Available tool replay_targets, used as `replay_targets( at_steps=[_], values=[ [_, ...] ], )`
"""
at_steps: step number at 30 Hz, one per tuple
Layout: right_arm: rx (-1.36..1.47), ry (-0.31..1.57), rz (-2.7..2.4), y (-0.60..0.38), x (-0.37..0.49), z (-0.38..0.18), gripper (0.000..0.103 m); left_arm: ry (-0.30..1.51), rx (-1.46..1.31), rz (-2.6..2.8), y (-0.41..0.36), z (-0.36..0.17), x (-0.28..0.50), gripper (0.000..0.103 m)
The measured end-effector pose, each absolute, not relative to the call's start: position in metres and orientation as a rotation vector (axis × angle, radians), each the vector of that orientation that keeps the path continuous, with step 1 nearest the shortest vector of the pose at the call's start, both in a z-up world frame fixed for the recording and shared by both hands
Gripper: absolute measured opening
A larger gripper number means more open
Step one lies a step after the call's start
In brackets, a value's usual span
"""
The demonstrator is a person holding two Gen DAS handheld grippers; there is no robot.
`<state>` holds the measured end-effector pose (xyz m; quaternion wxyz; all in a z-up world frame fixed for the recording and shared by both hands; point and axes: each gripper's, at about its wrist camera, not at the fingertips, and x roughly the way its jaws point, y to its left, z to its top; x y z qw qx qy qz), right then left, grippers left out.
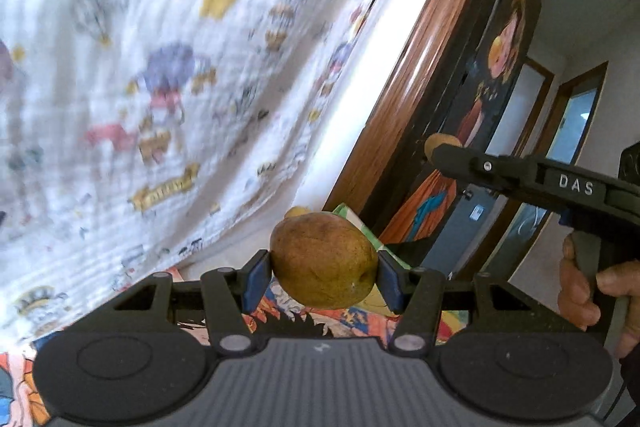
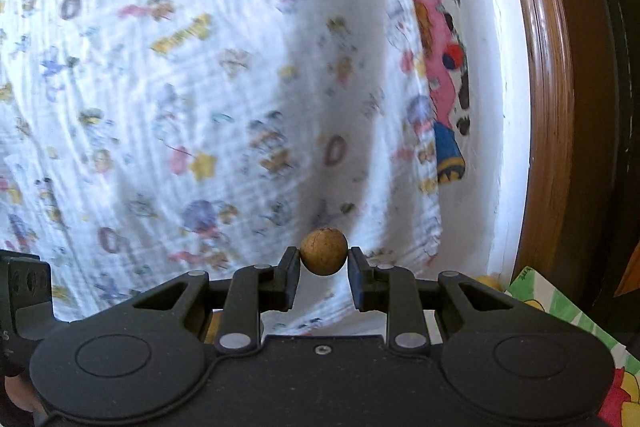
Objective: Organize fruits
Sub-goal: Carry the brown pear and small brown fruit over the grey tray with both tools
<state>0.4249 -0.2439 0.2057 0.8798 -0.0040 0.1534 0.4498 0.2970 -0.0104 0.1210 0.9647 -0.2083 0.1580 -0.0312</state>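
My left gripper (image 1: 325, 277) is shut on a large brown-green oval fruit (image 1: 324, 255), pinched between its blue pads (image 1: 256, 279) and held up in the air. In the right wrist view my right gripper (image 2: 324, 261) is shut on a small round brown fruit (image 2: 323, 251), gripped at the very tips of its black fingers. The left wrist view also shows the right gripper (image 1: 440, 151) at the right, held by a hand (image 1: 580, 291), with the small brown fruit (image 1: 438, 142) at its tip. A small yellow fruit (image 1: 295, 213) peeks out behind the large one.
A white cloth with cartoon prints (image 1: 140, 67) (image 2: 180, 87) hangs close in front of both grippers. A brown wooden frame (image 1: 420, 67) (image 2: 544, 107) and a dark door with a poster (image 1: 500, 67) stand to the right. A colourful printed surface (image 1: 352, 319) (image 2: 560, 311) lies below.
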Motion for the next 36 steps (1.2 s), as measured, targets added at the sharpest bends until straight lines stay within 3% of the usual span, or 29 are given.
replay_targets(
  at_steps=[17,36],
  values=[
    [0.073,0.293,0.938,-0.280,0.304,0.211,0.028,0.249,-0.390,-0.090,-0.025,0.150,0.210,0.061],
    [0.075,0.296,0.810,-0.344,0.206,0.173,0.028,0.271,-0.368,-0.173,-0.070,0.126,0.146,0.061]
  ],
)
